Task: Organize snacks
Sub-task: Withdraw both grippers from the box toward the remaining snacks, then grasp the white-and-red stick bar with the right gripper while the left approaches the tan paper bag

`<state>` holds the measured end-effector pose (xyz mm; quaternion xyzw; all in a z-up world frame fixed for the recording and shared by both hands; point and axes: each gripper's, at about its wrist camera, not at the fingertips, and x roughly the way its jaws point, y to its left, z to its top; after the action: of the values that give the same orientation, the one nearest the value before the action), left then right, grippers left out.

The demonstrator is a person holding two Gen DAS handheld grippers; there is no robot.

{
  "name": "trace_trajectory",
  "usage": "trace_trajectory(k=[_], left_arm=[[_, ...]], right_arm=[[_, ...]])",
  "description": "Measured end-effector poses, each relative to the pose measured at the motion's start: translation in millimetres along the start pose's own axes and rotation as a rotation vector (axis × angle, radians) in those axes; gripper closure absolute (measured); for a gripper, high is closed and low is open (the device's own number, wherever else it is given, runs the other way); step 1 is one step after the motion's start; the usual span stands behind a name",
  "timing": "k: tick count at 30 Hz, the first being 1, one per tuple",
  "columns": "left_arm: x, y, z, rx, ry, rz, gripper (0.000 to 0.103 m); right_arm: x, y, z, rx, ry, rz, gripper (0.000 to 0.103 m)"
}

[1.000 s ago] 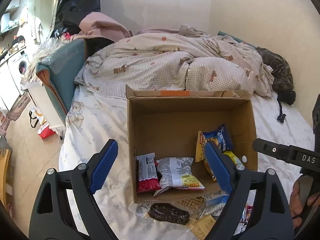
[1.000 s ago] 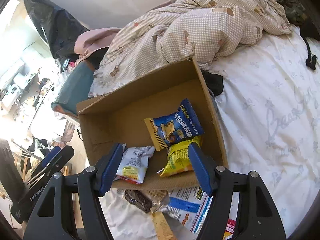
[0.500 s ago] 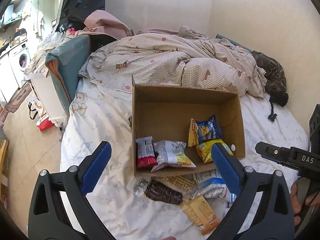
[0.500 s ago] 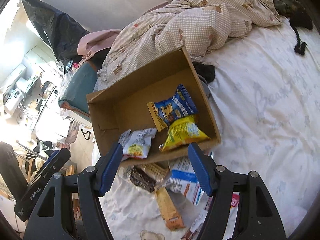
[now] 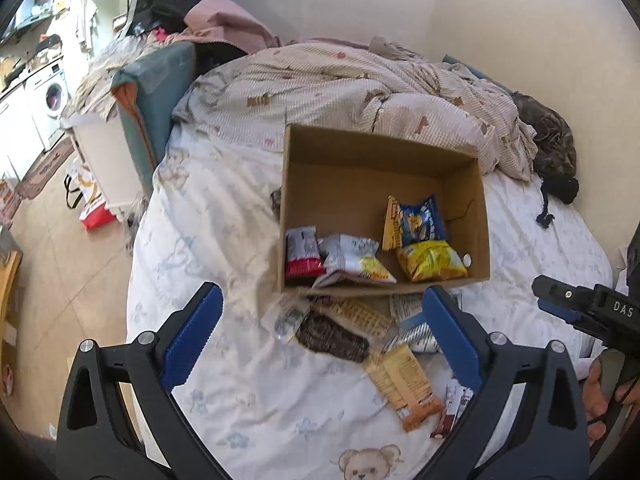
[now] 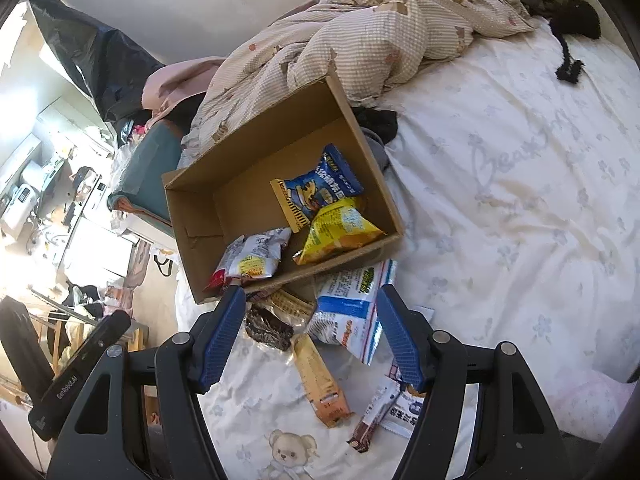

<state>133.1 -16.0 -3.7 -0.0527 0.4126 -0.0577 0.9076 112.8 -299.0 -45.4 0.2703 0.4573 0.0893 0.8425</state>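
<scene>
An open cardboard box (image 5: 384, 168) was seen lying on the bed. Four packets were noted inside it: a red-and-grey one (image 5: 303, 252) at the left, a white-and-yellow one (image 5: 354, 258) beside it, a blue one (image 5: 416, 220) leaning near the right wall, a yellow one (image 5: 430, 260) below that. Loose snacks were scattered just outside the near wall: a dark brown bar (image 5: 332, 338), an orange wrapper (image 5: 404, 380), a blue-and-white bag (image 6: 352, 308), a wafer pack (image 5: 360, 314).

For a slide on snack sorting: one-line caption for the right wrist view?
Open right gripper hovers over loose snack packets beside a cardboard box already holding several.
</scene>
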Motion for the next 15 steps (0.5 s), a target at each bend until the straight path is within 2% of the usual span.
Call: trace_trajectory(k=[10,15], left_arm=[[-8,8,-24,-0.029,0.034,0.038,0.004],[-5,13,-37,-0.059,0.08,0.056,0.004]], right_arm=[[-8,-10,-14,0.004,0.014,-0.038,0.032],[-15,-26,-17,0.022,0.008,-0.072,0.032]])
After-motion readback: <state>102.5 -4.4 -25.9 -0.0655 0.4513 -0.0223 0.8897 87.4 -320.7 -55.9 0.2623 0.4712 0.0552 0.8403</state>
